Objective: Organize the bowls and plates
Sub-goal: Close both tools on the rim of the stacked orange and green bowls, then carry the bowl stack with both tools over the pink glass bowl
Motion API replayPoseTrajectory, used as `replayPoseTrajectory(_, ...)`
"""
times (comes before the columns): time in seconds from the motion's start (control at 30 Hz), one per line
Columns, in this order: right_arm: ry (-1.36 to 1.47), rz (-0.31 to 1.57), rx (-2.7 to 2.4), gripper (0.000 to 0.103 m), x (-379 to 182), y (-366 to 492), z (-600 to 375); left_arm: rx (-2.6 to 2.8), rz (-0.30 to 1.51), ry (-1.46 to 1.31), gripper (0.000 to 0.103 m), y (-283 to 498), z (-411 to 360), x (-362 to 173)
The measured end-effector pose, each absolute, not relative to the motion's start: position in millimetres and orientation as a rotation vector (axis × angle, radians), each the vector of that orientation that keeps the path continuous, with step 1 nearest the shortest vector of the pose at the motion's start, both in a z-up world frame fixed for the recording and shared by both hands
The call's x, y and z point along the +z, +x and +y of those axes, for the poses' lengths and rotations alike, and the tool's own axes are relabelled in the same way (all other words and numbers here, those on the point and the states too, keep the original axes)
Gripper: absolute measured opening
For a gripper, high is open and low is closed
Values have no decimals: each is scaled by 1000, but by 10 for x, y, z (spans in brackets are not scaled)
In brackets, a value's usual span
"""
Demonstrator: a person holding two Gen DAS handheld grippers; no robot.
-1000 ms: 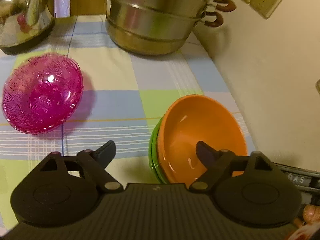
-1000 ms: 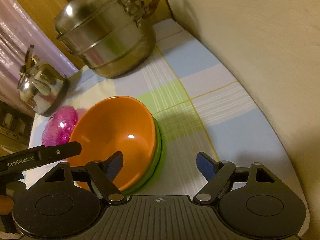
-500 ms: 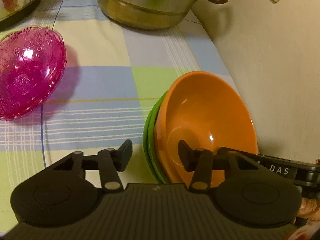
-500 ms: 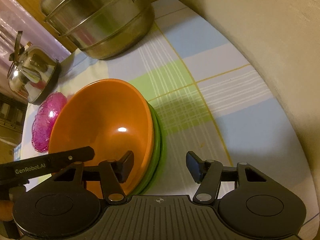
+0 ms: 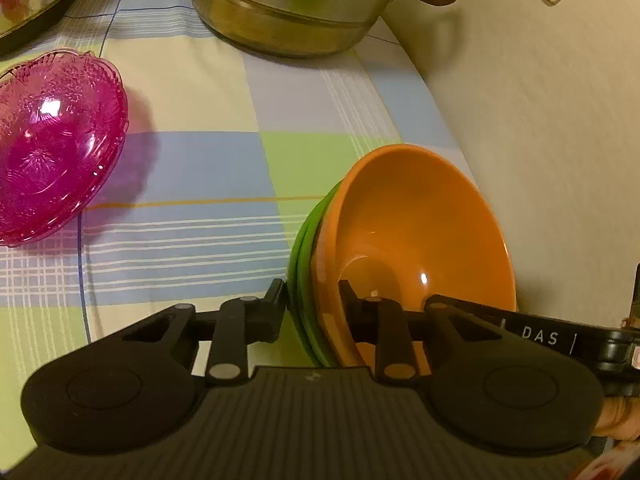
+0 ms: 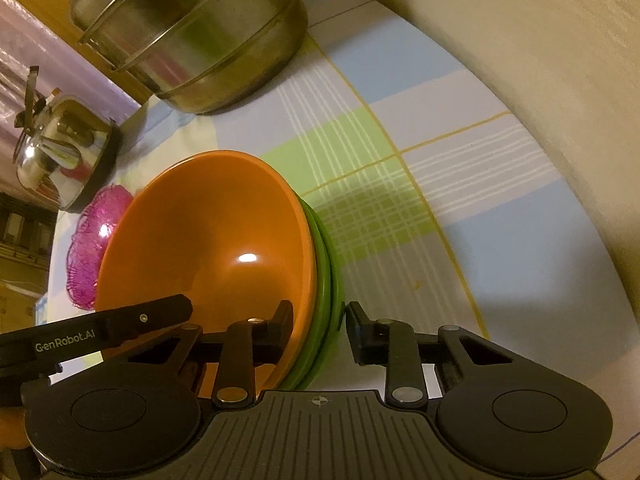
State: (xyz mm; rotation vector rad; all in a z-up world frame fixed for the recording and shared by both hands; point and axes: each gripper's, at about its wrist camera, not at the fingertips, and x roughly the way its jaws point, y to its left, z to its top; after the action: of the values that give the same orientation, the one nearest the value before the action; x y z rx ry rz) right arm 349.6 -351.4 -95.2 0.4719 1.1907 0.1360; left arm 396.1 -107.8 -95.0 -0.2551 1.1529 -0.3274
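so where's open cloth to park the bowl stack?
Widest bare patch: the tablecloth between the pink glass bowl, the steamer pot and the orange bowl. A second strip runs between the green bowls and the wall. Crowded: the back edge, with pot and kettle, and the stack itself, where both tongs sit at its rims.

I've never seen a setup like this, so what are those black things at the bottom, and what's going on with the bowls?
There is no robot here. A person holds a two-finger claw in each hand, and each claw carries a camera looking along its fingers, so each picture shows one claw from behind.

On the checked cloth sit a pink bowl, a steel pot and a kettle.

The left claw and right claw each pinch the rim of the same stack from opposite sides: an orange bowl nested in green bowls. The stack looks tilted, perhaps being lifted.
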Motion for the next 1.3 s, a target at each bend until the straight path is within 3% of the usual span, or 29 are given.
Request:
replayPoseTrajectory(0.67,461,1187,127,27,-764,3477,-3352,-309,1135,-237,22,3914,-906,-694)
replayPoseTrajectory(1.3,389,1140,297,27,-58,4075,-2092,-150,1029,-288,22,4081,399,88)
